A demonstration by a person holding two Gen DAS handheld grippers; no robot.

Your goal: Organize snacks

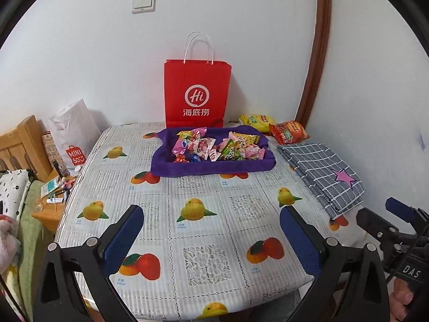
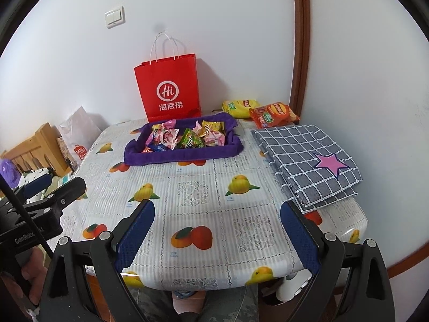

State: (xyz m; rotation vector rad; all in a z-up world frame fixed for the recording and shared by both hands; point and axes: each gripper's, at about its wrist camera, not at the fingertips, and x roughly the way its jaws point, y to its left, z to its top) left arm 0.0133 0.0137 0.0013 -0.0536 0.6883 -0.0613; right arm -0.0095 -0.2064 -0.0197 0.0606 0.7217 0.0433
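Observation:
A purple cloth tray [image 1: 185,170] [image 2: 187,157] sits at the back of the table, filled with several wrapped snacks [image 1: 214,147] [image 2: 185,136]. A yellow chip bag [image 1: 256,121] [image 2: 238,106] and an orange chip bag [image 1: 289,131] [image 2: 273,114] lie behind it on the right. A red paper bag [image 1: 197,94] [image 2: 169,88] stands against the wall. My left gripper [image 1: 211,220] hovers open over the near half of the table, nothing between its blue pads. My right gripper [image 2: 217,213] is open too, also over the near edge and empty.
A folded grey checked cloth [image 1: 321,171] [image 2: 305,158] with a pink star lies on the right side of the fruit-print table [image 1: 203,209] [image 2: 203,187]. A white shopping bag [image 1: 75,134] and a wooden bedside stand are left of the table. Walls close in behind and right.

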